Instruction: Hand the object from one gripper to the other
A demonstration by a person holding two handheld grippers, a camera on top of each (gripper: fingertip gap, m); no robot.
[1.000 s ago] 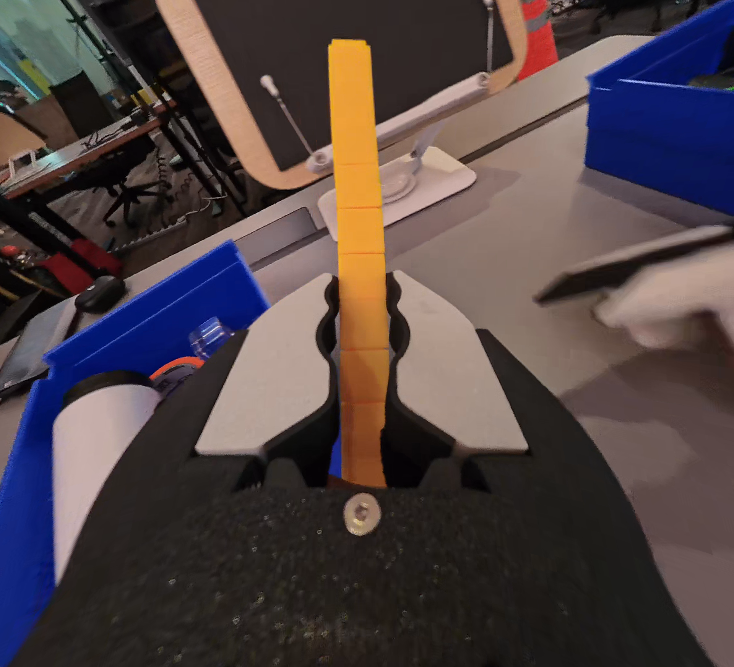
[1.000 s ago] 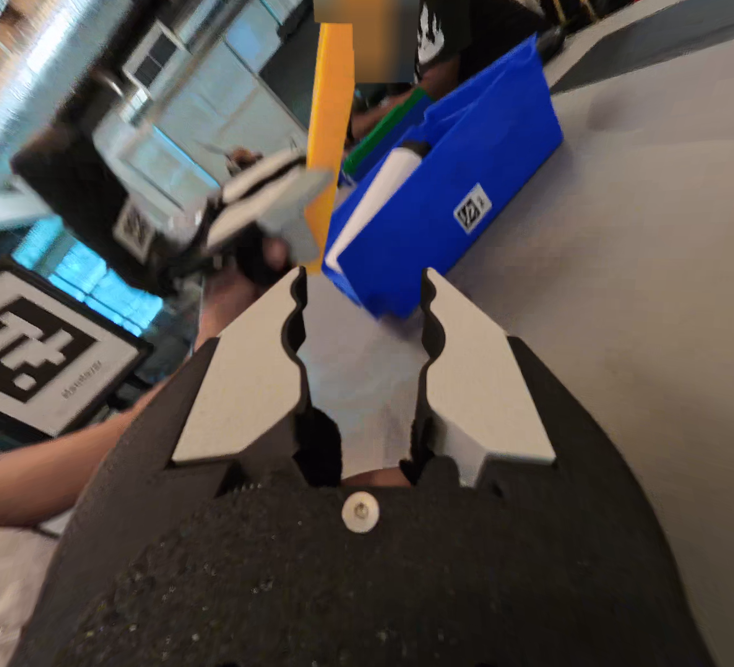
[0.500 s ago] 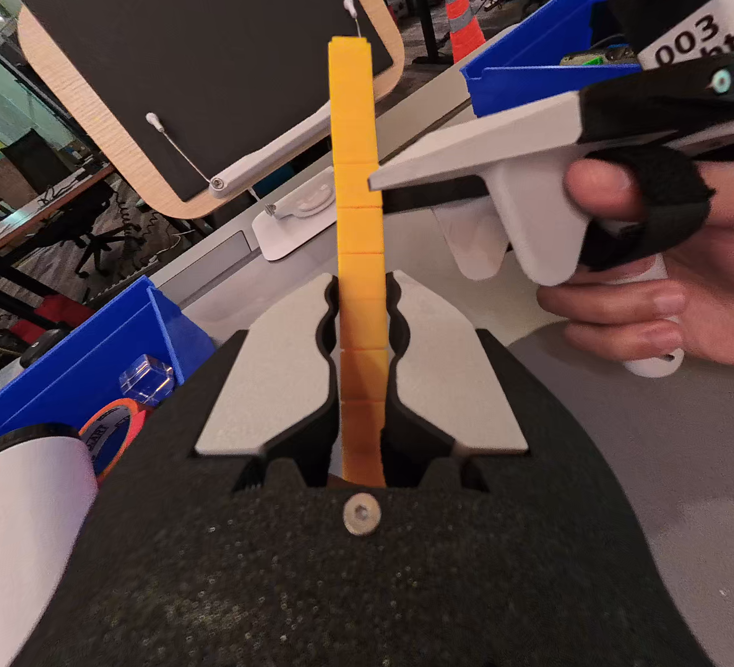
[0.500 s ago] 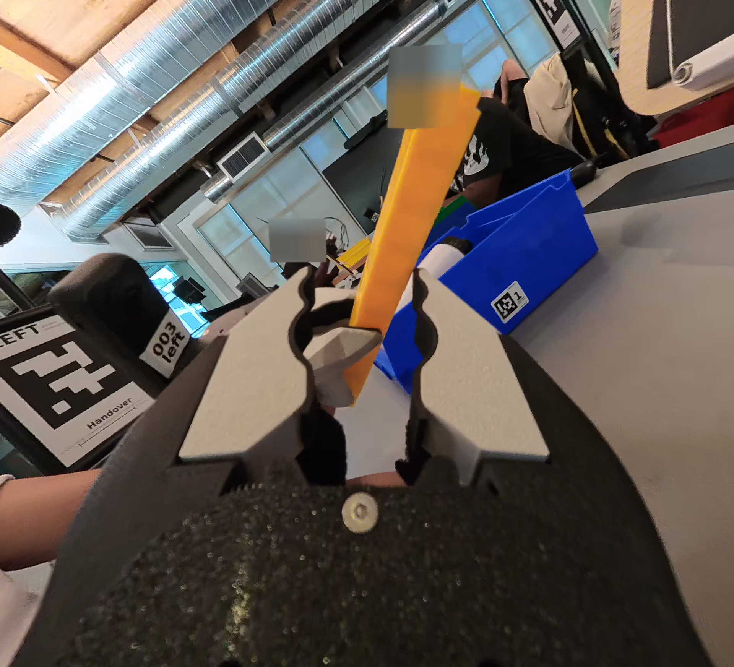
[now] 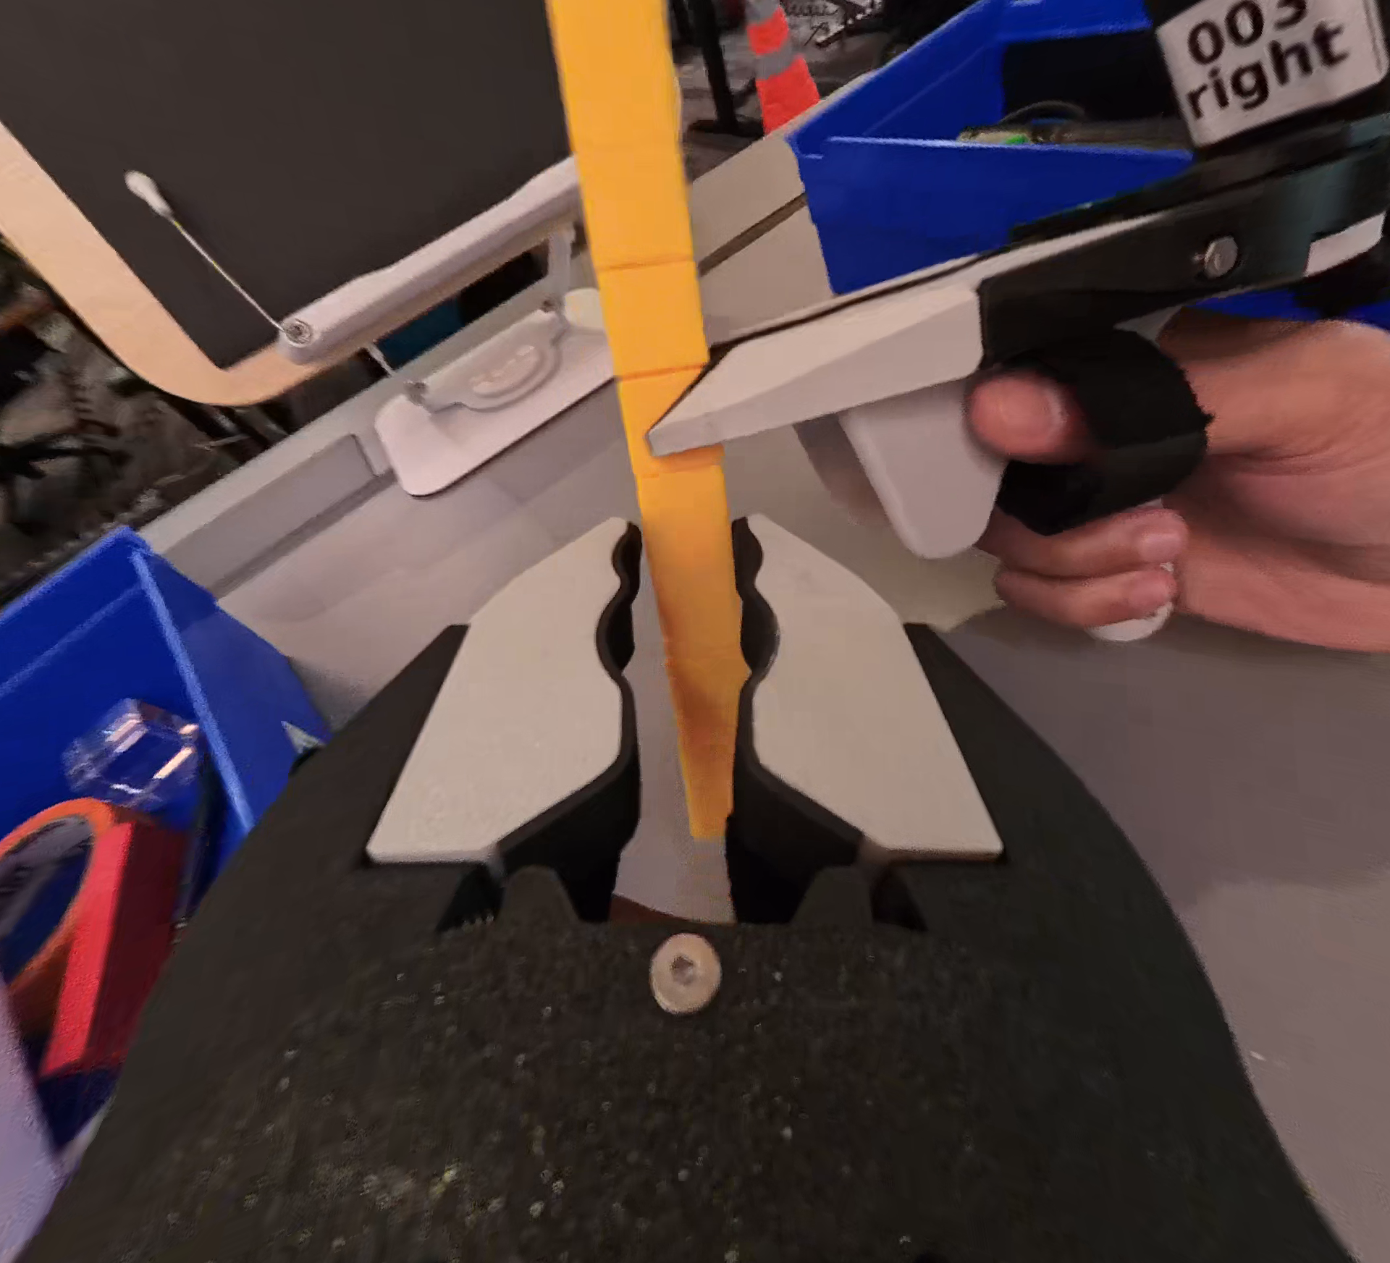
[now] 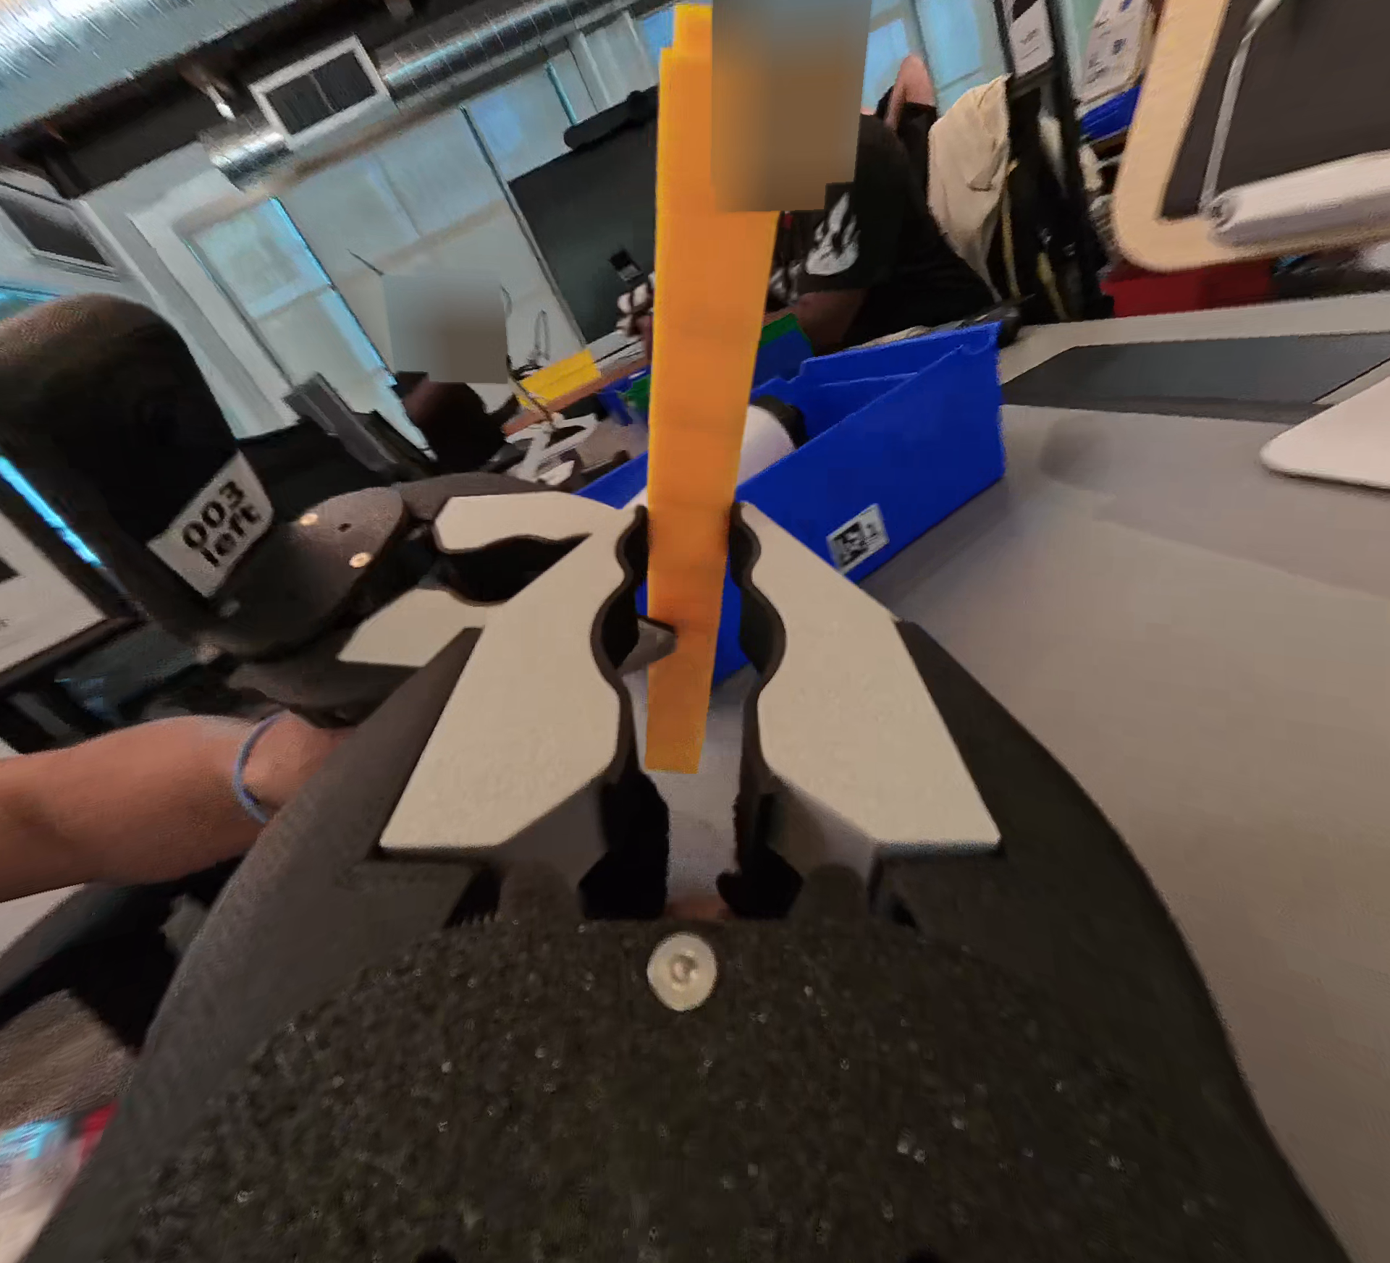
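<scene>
A long yellow bar of joined cubes point(image 5: 647, 174) stands upright between both grippers. My left gripper point(image 5: 688, 527) has its jaws slightly apart: the bar leans on the right finger and a gap shows along the left one. My right gripper point(image 5: 677, 415) comes in from the right, held by a hand, and clamps the bar just above the left fingertips. In the right wrist view my right gripper point(image 6: 688, 520) is shut on the bar point(image 6: 699, 400) at its fingertips. One fingertip point(image 6: 656, 640) of the left gripper touches the bar lower down.
A grey table point(image 5: 1166, 851) lies below. A blue bin point(image 5: 188, 625) at the left holds an orange tape roll point(image 5: 75, 888); another blue bin point(image 5: 940, 189) is at the right. A dark board on a white stand point(image 5: 489, 400) is behind. People sit beyond the table.
My right gripper has closed onto the bar. The bar has shifted forward and tilted inside my left gripper, with a gap now beside it. Both grippers turned more level.
</scene>
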